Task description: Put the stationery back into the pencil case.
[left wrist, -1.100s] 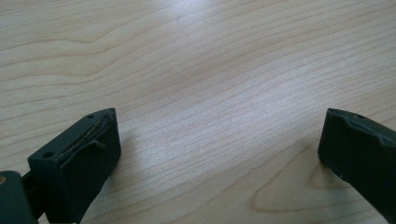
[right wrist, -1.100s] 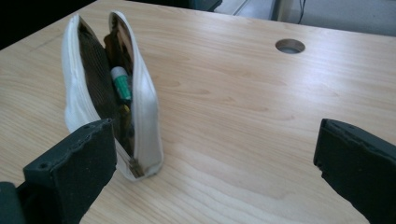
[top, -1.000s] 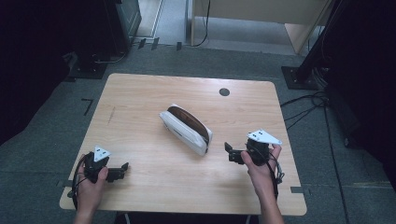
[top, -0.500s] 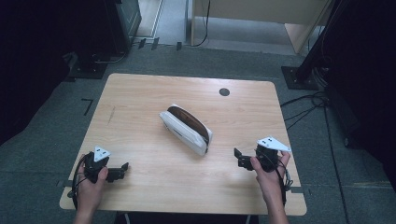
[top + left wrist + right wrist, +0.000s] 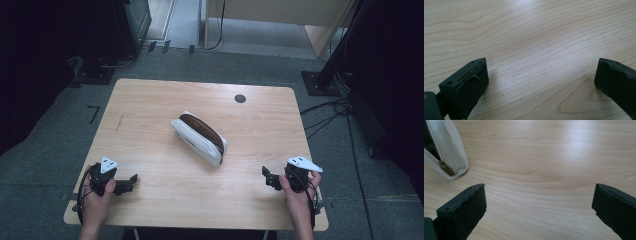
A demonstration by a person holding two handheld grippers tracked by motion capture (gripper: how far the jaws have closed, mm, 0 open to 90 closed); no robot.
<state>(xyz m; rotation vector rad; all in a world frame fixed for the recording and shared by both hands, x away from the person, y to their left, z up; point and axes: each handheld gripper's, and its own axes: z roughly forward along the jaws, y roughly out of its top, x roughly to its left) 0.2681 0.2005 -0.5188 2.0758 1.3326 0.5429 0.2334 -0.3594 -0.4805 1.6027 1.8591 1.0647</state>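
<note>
A white zip pouch (image 5: pixel 199 138) with a dark brown inside lies open at the middle of the wooden table (image 5: pixel 150 105), set on a diagonal. Its near corner and zip end (image 5: pixel 447 157) appear at the top left of the right gripper view. My left gripper (image 5: pixel 131 183) rests low on the table near the front left corner, open, with bare wood between its jaws (image 5: pixel 541 82). Near the front right edge my right gripper (image 5: pixel 267 178) is open too, with nothing in it (image 5: pixel 539 202). It points left toward the pouch, well short of it.
A small round black spot (image 5: pixel 240 98) sits in the tabletop at the back right. Dark equipment (image 5: pixel 125 25) and black stands (image 5: pixel 327 75) stand on the grey floor around the table. Cables (image 5: pixel 330 112) run along the floor at the right.
My right gripper has pulled back from beside the pouch toward the front right edge of the table and dropped lower. The left gripper and the pouch have stayed put.
</note>
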